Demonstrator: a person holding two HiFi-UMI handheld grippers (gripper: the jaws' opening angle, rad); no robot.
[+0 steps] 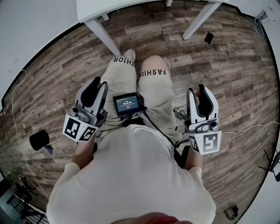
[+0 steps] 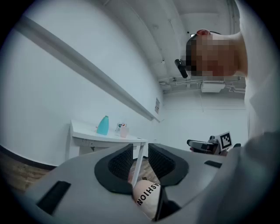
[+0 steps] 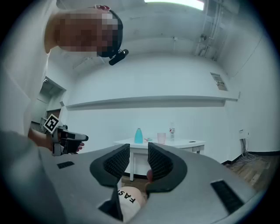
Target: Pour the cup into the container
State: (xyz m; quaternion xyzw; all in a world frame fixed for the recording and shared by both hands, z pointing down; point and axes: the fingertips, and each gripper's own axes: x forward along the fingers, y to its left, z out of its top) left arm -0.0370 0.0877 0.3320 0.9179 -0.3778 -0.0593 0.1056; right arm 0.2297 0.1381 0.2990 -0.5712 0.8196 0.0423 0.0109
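While left tongs and right tongs gape narrowly, only gripper views show cup

I read this as a bare test room: white walls, plank floor, white table at twelve o'clock, loose cable at three.

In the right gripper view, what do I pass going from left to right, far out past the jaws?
left hand-held gripper → teal bottle → pink cup → small bottle. The last three stand on the white table.
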